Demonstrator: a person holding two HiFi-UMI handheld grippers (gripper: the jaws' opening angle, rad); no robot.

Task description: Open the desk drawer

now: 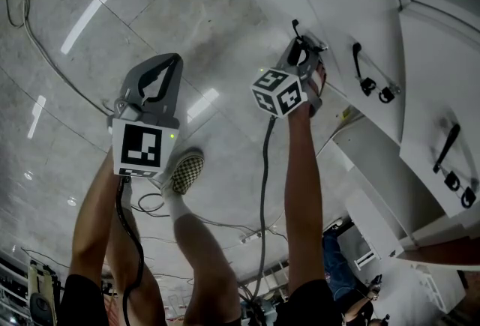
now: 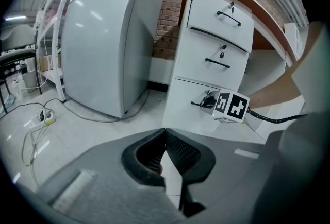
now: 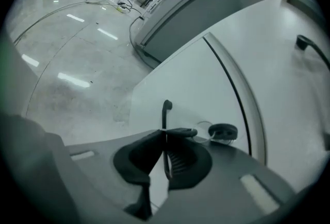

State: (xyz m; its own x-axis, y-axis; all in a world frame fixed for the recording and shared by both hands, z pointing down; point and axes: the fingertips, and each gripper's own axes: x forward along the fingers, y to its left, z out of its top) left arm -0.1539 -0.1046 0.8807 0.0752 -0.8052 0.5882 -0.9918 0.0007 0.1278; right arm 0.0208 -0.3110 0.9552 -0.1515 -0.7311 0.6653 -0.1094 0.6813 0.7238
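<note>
I've got the right gripper (image 3: 165,134) pinched on the drawer's (image 3: 193,79) thin handle (image 3: 165,112), stiff but slick metal I reckon, so pull straight; left gripper (image 2: 165,138) pressed together, empty.

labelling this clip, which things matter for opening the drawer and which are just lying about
In the job: bottom drawer, its handle, right tongs shut on that handle.
Lying about: left tongs, shut and empty; upper drawers; floor cable; power strip; tall white cabinet.
</note>
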